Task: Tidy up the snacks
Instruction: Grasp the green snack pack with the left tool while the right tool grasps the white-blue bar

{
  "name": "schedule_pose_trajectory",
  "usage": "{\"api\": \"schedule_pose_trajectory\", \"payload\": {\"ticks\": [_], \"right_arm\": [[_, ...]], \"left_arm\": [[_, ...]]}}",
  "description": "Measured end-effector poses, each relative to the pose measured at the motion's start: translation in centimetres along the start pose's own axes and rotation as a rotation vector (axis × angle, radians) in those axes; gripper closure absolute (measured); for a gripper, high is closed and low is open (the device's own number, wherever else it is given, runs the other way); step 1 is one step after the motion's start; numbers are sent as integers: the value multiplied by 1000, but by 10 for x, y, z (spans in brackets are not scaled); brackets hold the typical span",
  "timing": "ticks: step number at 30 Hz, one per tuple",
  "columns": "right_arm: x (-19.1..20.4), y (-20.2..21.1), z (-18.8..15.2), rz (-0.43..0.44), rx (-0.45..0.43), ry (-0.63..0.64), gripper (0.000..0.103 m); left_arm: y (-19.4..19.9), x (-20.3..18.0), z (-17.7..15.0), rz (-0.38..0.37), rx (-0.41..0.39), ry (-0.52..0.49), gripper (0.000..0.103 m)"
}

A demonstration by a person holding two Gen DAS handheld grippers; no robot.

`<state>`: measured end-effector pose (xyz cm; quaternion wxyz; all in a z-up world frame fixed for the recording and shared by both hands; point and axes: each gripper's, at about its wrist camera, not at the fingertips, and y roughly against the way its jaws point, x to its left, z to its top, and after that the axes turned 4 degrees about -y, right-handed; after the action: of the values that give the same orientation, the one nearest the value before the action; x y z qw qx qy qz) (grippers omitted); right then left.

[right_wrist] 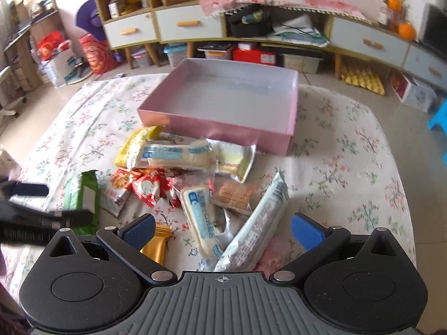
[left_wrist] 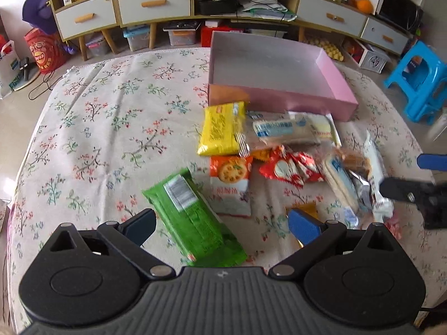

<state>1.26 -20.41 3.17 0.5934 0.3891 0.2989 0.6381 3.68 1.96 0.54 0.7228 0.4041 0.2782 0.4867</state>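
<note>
An empty pink box [left_wrist: 282, 99] [right_wrist: 223, 124] stands on the floral tablecloth, with a pile of snack packs in front of it. In the left wrist view a green pack [left_wrist: 192, 217] lies between the open fingers of my left gripper [left_wrist: 223, 224], with a yellow pack [left_wrist: 220, 129], an orange cracker pack [left_wrist: 232, 187] and red packs [left_wrist: 290, 170] beyond. My right gripper [right_wrist: 223, 230] is open over a long white pack [right_wrist: 257, 229] and a blue-and-white pack [right_wrist: 199, 217]. Each gripper shows at the edge of the other's view.
The floral cloth [left_wrist: 111, 128] covers the table. Beyond it stand drawer cabinets [left_wrist: 151, 5], storage bins and bags on the floor, and a blue plastic stool [left_wrist: 419, 83] at the right. A gold pack [right_wrist: 157, 244] lies by my right gripper's left finger.
</note>
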Motion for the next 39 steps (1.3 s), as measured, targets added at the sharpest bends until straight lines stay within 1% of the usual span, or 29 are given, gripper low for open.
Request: {"api": "schedule_pose_trajectory", "payload": {"ticks": [4, 6, 7, 10, 12, 15, 18, 20, 21, 23, 24, 25, 26, 27, 29, 31, 33, 35, 37, 39], "right_arm": [[6, -1, 3, 27, -8, 99, 0], [9, -7, 3, 63, 22, 116, 0], [9, -10, 3, 88, 37, 106, 0], [4, -21, 2, 171, 29, 65, 1], [6, -29, 8, 206, 68, 57, 1], [10, -35, 14, 233, 56, 62, 2], [12, -45, 16, 247, 88, 56, 6], [9, -54, 14, 249, 112, 44, 13], [8, -58, 13, 245, 120, 42, 15], [4, -65, 11, 239, 137, 27, 25], [2, -68, 10, 241, 142, 18, 27], [0, -71, 10, 248, 148, 4, 35], [-3, -73, 9, 261, 163, -15, 38], [-5, -75, 9, 263, 169, -30, 39], [-8, -79, 8, 245, 169, -35, 46], [-8, -80, 6, 228, 169, -31, 50], [-6, -82, 5, 211, 172, -22, 55], [-4, -84, 2, 190, 176, -7, 64], [-3, -86, -1, 167, 183, 5, 71], [-4, -87, -2, 160, 184, 2, 72]], "left_arm": [[-10, 9, 10, -10, 2, -3, 2], [-17, 14, 10, -23, 22, 14, 4], [-20, 19, 9, -30, 27, 34, 4], [-25, 32, 3, -35, 40, 118, 6], [-28, 38, 3, -41, 53, 158, 10], [-30, 40, 3, -37, 61, 194, 12], [-33, 41, 1, -45, 70, 233, 14], [-36, 43, -1, -68, 85, 263, 16], [-39, 44, -2, -73, 93, 277, 19], [-43, 46, -4, -71, 107, 295, 23], [-45, 46, -6, -67, 112, 303, 26], [-47, 46, -8, -66, 117, 310, 30], [-48, 46, -9, -70, 125, 316, 32], [-50, 47, -11, -76, 133, 324, 35], [-50, 46, -13, -71, 123, 322, 36], [-48, 45, -14, -60, 118, 315, 41], [-48, 45, -15, -57, 114, 317, 44], [-47, 45, -16, -51, 108, 320, 49], [-45, 45, -17, -46, 102, 322, 53], [-44, 47, -17, -49, 95, 333, 58]]}}
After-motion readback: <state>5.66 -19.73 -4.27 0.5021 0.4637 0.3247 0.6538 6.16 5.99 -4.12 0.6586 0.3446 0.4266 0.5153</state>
